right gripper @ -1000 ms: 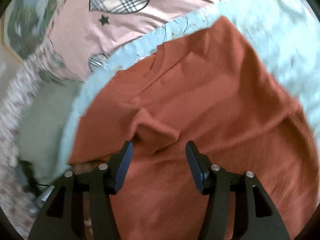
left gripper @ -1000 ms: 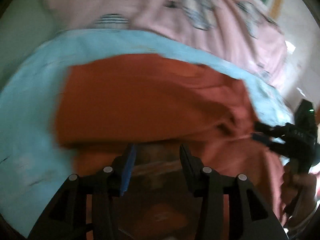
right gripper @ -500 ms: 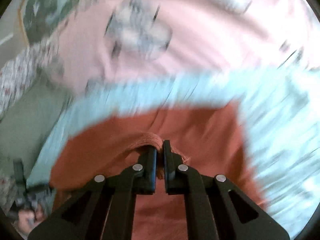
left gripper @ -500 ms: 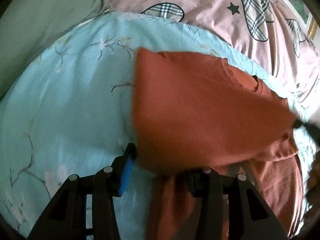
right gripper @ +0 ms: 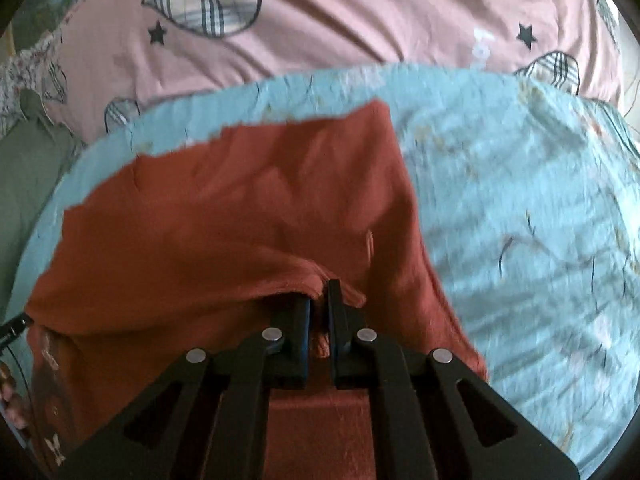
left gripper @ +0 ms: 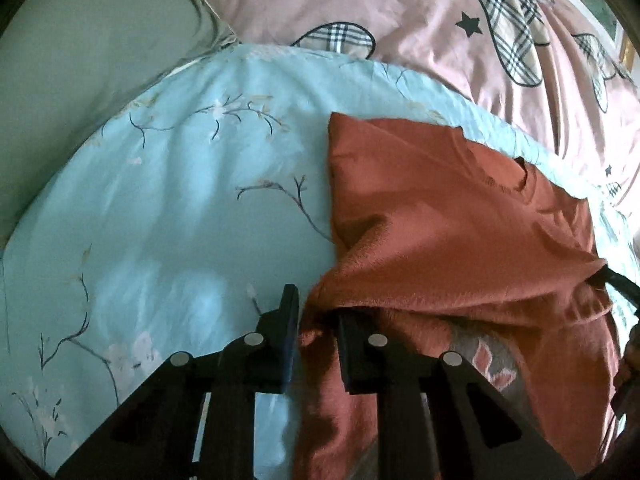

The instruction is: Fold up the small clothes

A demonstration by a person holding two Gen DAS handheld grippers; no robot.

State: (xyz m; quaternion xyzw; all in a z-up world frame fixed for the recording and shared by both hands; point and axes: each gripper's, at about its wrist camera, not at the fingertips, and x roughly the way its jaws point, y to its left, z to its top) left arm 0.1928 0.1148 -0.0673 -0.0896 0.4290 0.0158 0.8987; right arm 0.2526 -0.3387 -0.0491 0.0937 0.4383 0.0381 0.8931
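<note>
One garment: rust-orange shirt (left gripper: 440,216), small, knit, round neckline visible at its far edge. Location: on the pale blue floral sheet (left gripper: 168,208) of a bed, lying toward the right side of the left wrist view and the left-centre of the right wrist view. Condition: partly doubled over; a lifted layer hangs across the lower body of the shirt, where a printed motif shows beneath it.

Two holders. Left gripper (left gripper: 316,320): jaws narrow, closed on the near left edge of the raised layer, cloth bunched between them. Right gripper (right gripper: 319,304): jaws almost together, pinching a ridge of the same orange fabric at the near edge.

Step in hand, as judged: a fold is under way, both grippers carrying one edge of the shirt up and over toward the neckline end. The layer is not yet laid flat.

Next move calls for: keeping the two held corners level and taut, lowering them so the carried edge meets the far edge squarely, then releasing and smoothing. Risk: knit is soft and may sag or skew between the two holds.

Surroundings: pink duvet (left gripper: 400,12) with plaid heart patches and black stars beyond the sheet; grey-green pillow (left gripper: 80,48) at far left.
</note>
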